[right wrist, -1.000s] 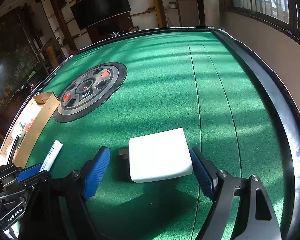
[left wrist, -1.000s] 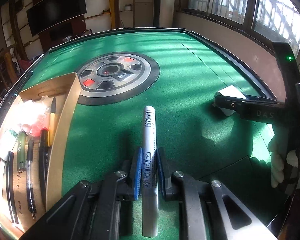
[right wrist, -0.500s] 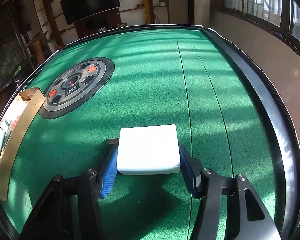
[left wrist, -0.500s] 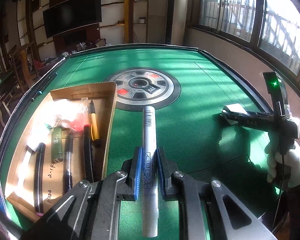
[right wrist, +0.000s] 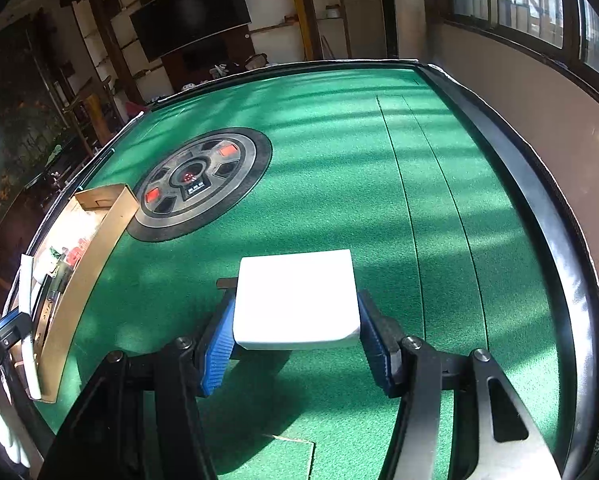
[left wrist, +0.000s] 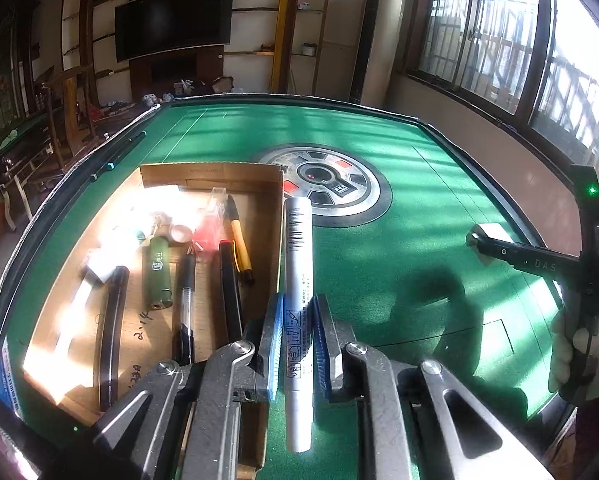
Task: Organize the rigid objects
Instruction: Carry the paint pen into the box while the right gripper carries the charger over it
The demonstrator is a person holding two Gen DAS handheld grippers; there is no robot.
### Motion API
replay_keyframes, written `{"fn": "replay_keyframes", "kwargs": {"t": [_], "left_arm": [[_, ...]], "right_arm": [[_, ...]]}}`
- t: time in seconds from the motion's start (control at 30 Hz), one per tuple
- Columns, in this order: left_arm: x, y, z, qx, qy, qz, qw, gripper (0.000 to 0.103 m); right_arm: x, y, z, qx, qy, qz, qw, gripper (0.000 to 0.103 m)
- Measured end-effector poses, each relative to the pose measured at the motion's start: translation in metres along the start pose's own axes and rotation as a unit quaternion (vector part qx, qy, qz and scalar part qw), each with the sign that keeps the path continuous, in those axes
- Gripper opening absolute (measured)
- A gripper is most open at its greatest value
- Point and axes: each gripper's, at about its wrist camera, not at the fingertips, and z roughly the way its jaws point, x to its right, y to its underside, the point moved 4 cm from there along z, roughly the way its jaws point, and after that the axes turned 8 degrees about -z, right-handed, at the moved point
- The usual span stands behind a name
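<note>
A silver marker (left wrist: 297, 280) is clamped lengthwise in my left gripper (left wrist: 298, 302), which is shut on it and hovers over the right wall of the open cardboard box (left wrist: 203, 172). The marker's tip points away from me along that wall. My right gripper (right wrist: 296, 304) is shut on a white rectangular block (right wrist: 295, 296), blue pads pressing both its sides, held just above the green felt with its shadow beneath. From the left wrist view the right gripper (left wrist: 483, 240) and the block (left wrist: 489, 230) are at the far right, held by a gloved hand (left wrist: 579, 356).
The box holds a green lighter (left wrist: 158, 272), a yellow pen (left wrist: 239, 244), several dark pens and small pale items. A round grey control panel (right wrist: 199, 180) sits mid-table. A raised black rim (right wrist: 539, 208) borders the felt; green felt stretches between box and block.
The right jaws closed onto the white block and raised it off the felt. My left gripper carried the marker leftward, from open felt to above the box's right wall.
</note>
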Motion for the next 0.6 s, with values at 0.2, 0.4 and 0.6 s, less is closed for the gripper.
{"fn": "replay_keyframes", "kwargs": {"t": [0.2,0.4,0.6], "left_arm": [[-0.045,-0.005,-0.025,0.01,0.031,-0.069,0.9971,0.015],[-0.098,-0.009,-0.034,0.003,0.066,-0.145,0.9872,0.014],[-0.124,-0.006,-0.022,0.0,0.051,-0.175,0.9832,0.015]], "right_arm": [[-0.047,-0.008,-0.013,0.01,-0.05,-0.027,0.998,0.056],[-0.111,-0.015,-0.015,0.011,-0.101,-0.073,0.992,0.056],[-0.181,-0.013,-0.01,-0.003,-0.151,-0.127,0.98,0.057]]}}
